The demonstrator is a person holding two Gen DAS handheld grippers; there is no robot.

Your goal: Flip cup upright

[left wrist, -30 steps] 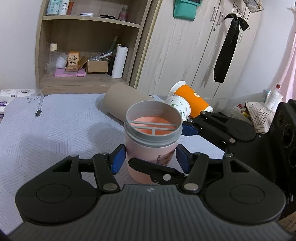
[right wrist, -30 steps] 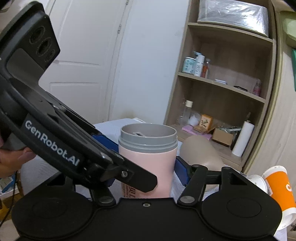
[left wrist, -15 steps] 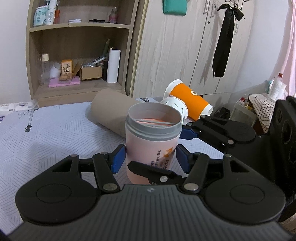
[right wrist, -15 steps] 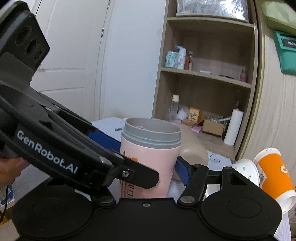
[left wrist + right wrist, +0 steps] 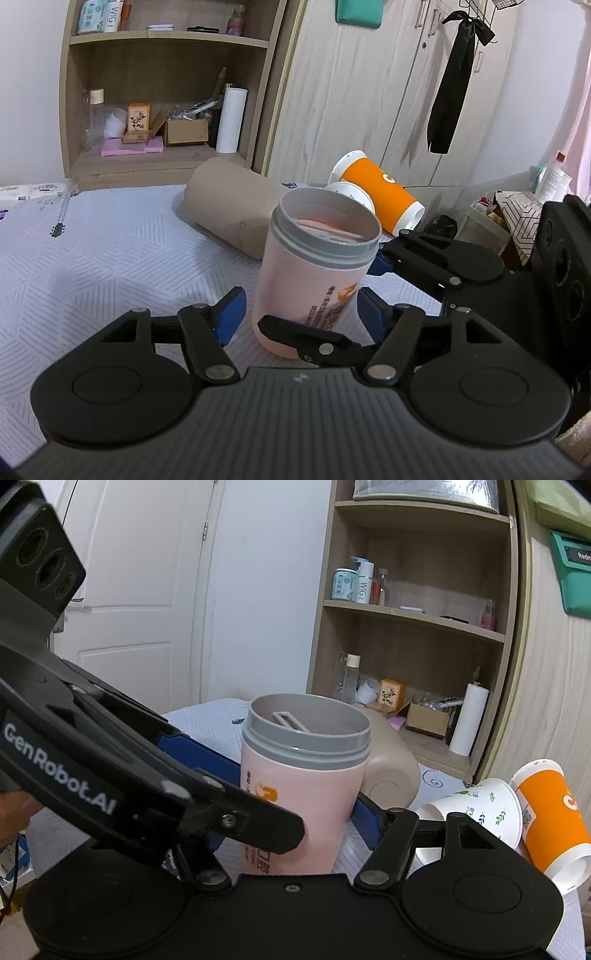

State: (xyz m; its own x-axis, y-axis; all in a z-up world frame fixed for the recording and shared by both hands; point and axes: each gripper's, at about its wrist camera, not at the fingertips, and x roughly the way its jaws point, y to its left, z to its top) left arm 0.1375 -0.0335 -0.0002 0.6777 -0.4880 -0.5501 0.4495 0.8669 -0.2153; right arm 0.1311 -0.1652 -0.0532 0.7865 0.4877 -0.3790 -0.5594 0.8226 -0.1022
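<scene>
A pink cup (image 5: 314,273) with a grey threaded rim stands mouth-up on the white patterned cloth (image 5: 92,258), leaning slightly right in the left wrist view. It also shows in the right wrist view (image 5: 299,794). My left gripper (image 5: 299,310) is open, its blue pads apart from the cup's sides near the base. My right gripper (image 5: 288,812) has its blue pads against the cup's sides, shut on it. The left gripper's arm crosses in front of the cup in the right wrist view.
A tan cylinder (image 5: 229,206) lies on the cloth behind the cup. An orange cup (image 5: 380,192) and a white floral paper cup (image 5: 476,812) lie on their sides to the right. A wooden shelf unit (image 5: 166,92) and wardrobe doors (image 5: 369,92) stand behind.
The left gripper's pads have opened away from the cup. The cup now leans a little to the right in the left wrist view, and the left camera has drawn back.
</scene>
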